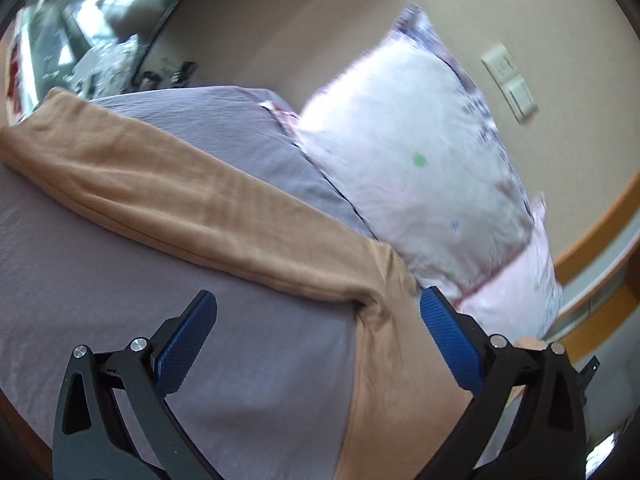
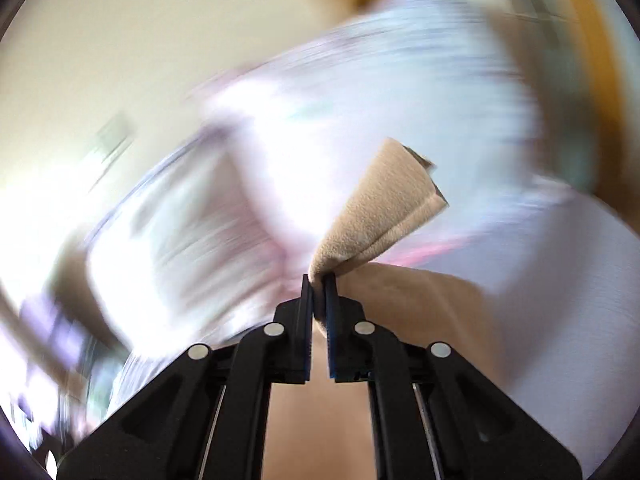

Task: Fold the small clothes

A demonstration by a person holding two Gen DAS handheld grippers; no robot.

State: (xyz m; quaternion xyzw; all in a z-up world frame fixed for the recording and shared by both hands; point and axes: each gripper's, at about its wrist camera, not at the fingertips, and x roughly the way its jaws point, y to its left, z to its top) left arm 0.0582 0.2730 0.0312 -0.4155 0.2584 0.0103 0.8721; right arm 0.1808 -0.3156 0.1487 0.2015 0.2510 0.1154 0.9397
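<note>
A tan garment (image 1: 192,196) lies on the lavender bed sheet (image 1: 100,312), one long part stretched to the far left and the rest running down between my left fingers. My left gripper (image 1: 318,312) is open with blue pads, just above the garment's bend, holding nothing. My right gripper (image 2: 319,280) is shut on a folded tan edge of the garment (image 2: 380,208), which sticks up past the fingertips. The right wrist view is heavily blurred by motion.
A white patterned pillow (image 1: 416,168) leans against the beige wall (image 1: 300,20) at the head of the bed, over a pink one (image 1: 516,296). A wall switch (image 1: 510,80) sits at right. Cluttered shelves (image 1: 80,40) show at far left.
</note>
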